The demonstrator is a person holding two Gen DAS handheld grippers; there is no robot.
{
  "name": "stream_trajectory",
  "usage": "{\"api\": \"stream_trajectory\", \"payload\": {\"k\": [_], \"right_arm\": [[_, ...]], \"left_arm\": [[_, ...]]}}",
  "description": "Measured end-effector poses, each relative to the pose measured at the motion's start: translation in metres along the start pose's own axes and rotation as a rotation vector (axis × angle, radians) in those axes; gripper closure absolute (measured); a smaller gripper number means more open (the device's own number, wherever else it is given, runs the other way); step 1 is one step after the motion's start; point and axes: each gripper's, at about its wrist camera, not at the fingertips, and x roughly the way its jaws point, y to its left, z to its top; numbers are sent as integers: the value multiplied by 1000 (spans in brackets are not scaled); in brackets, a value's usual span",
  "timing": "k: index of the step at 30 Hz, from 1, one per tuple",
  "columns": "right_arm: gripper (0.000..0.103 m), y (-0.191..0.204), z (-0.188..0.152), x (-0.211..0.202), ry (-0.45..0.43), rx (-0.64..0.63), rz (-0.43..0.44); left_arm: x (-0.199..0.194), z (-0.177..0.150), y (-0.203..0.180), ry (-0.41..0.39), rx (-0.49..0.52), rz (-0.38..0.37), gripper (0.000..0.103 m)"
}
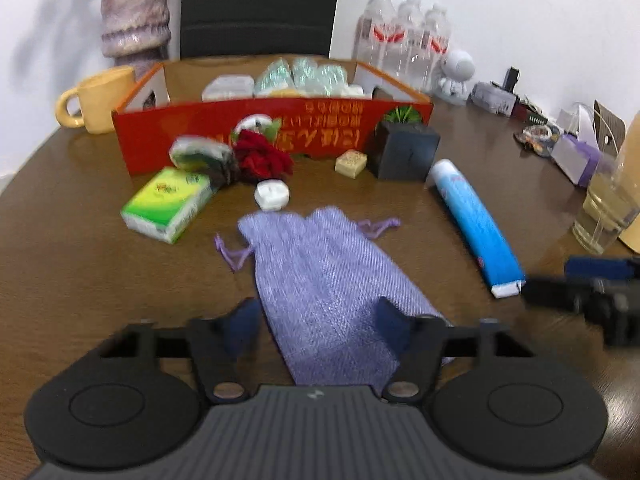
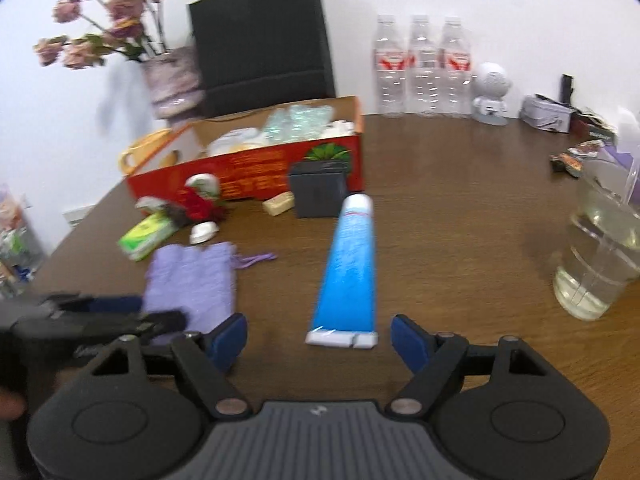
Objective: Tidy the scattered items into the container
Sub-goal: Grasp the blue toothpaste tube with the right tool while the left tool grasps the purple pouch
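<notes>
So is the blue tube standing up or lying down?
Lying down. The blue plastic toothpaste tube rests flat on the brown wooden table, white cap toward the red cardboard box.

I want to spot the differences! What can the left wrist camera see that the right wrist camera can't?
Only the left wrist view shows the whole yellow mug beside the red box; the right wrist view shows just its handle. Only the right wrist view shows the pink flowers above the vase and the black bag's handles. Both show the red box, purple pouch, blue tube, green tissue pack, water bottles and the other gripper's open jaws.
</notes>
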Motion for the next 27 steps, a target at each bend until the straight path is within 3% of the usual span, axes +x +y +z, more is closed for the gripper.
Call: {"api": "stream_trajectory", "payload": {"k": [4,11,13,18,19,20,22,24,26,27], "right_arm": [[28,-6,13,29,8,-8,-10],[59,-11,26,64,33,4,-4],[66,-13,30,73,40,10,0],[66,2,13,59,51,-63,41],[66,7,7,53,54,-88,50],[66,13,2,47,58,-111,59],[65,21,-9,36,67,-135,93],[65,24,-17,29,65,-132,108],[65,22,-20,26,55,-126,117],[65,20,-21,26,48,-121,123]], "left_arm": [[-3,-4,3,-14,15,25,53],[-15,-11,15,-15,46,38,77],[-18,-13,19,-12,44,35,79],[-23,-13,24,9,15,14,78],[-22,-13,23,7,13,9,70],[-20,-11,22,3,4,2,46],[-14,-8,22,-9,-29,-14,25],[-7,-6,20,-35,-42,-27,28],[-2,-5,13,-47,-2,12,48],[0,-5,8,-53,30,42,50]]}}
